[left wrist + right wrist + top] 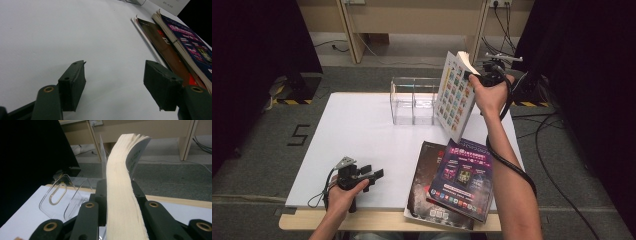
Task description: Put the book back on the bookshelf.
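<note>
From above, your right gripper [473, 76] clamps the white book [455, 95] upright beside the clear rack [413, 101]. Your left gripper [113, 82] gapes empty over bare tabletop [50, 37]. Right gripper view: page edges pinched between the jaws.

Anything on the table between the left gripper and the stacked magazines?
No. In the left gripper view, bare white tabletop runs from the open left gripper to the stacked magazines.
</note>
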### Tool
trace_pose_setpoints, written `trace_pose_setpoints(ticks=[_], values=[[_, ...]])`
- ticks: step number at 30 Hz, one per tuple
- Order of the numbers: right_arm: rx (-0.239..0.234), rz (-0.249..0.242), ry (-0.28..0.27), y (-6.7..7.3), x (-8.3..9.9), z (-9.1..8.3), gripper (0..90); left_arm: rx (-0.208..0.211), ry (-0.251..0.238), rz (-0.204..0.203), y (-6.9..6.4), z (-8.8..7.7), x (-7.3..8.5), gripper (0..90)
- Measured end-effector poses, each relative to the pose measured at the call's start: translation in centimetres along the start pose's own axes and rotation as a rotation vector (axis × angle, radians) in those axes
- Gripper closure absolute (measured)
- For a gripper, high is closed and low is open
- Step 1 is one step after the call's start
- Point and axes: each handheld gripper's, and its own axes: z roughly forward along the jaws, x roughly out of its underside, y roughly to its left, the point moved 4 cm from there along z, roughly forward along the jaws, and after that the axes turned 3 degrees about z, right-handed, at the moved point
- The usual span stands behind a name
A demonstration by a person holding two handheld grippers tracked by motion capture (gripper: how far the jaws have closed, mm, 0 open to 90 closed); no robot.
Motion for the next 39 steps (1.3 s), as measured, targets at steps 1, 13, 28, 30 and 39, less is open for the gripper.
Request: trace_pose_setpoints(ticks=[1,13,28,30,39], values=[[0.004,0.003,-0.005,0.1,-0.1,0.2,74.4,0.000,0.000,0.000,0.0,0.0,0.0,32.6],[0.047,0.001,-0.057,0.7,-1.6,2.2,74.3,0.003,-0.004,-0.004,0.1,0.0,0.0,32.7],[0.056,0.014,-0.091,1.1,-1.4,4.1,74.3,0.004,-0.007,-0.006,0.3,-0.1,-0.1,32.8],[0.059,0.015,-0.096,1.2,-1.2,4.4,74.3,0.004,-0.007,-0.006,0.3,-0.1,-0.1,32.9],[0.074,0.006,-0.101,0.9,-0.3,5.0,74.2,0.003,-0.004,0.000,0.2,-0.1,-0.1,32.9]])
